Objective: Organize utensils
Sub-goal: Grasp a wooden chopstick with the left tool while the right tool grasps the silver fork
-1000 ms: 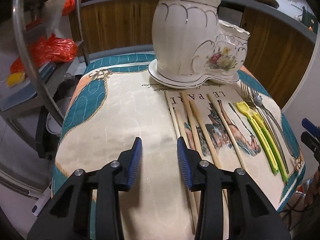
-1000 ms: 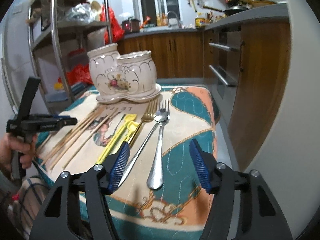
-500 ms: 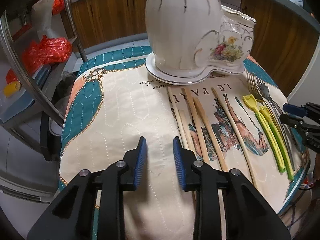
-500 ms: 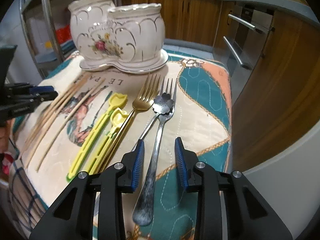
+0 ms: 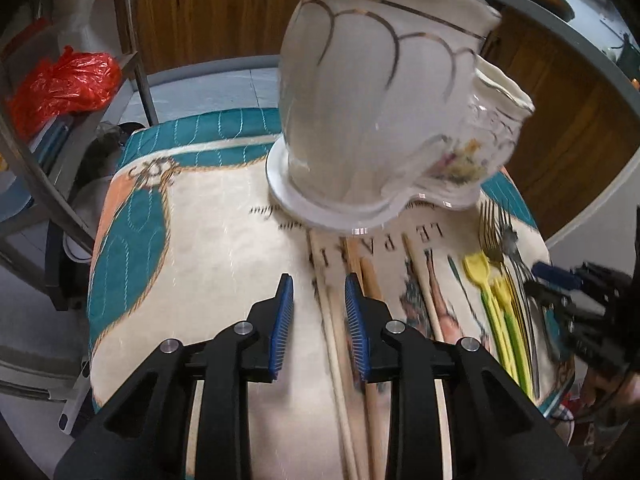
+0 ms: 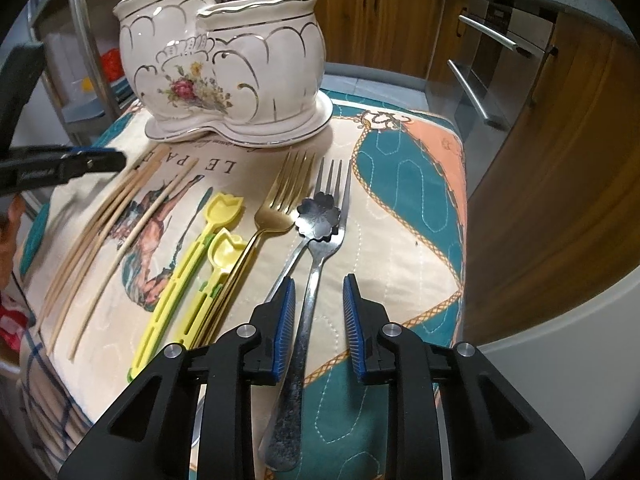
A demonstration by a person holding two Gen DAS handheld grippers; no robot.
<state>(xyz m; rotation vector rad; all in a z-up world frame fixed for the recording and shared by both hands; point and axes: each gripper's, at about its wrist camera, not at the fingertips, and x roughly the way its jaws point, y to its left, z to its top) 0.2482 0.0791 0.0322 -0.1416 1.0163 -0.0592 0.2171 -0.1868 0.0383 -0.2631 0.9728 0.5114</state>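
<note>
A white two-cup ceramic holder (image 6: pixel 224 72) with gold trim and flowers stands at the back of the cloth; it also shows in the left wrist view (image 5: pixel 384 120). Wooden chopsticks (image 6: pixel 108 240) lie on the left, then two yellow plastic utensils (image 6: pixel 192 268), a gold fork (image 6: pixel 276 208), a flower-bowl spoon (image 6: pixel 320 216) and a silver fork (image 6: pixel 312 292). My right gripper (image 6: pixel 319 312) is open low over the silver fork's handle, fingers either side. My left gripper (image 5: pixel 319 316) is open over the leftmost chopstick (image 5: pixel 336 344). The right gripper shows at the left wrist view's right edge (image 5: pixel 560 284).
The utensils lie on a quilted teal, cream and orange cloth (image 6: pixel 404 216) over a small table. A metal rack (image 5: pixel 48 152) with a red bag (image 5: pixel 64 84) stands on the left. Wooden cabinets (image 6: pixel 540 160) and a white curved edge are close on the right.
Both grippers moved forward and down toward the utensils. The right one narrowed from wide open and now straddles the silver fork's handle. The left one shifted right over the chopsticks.
</note>
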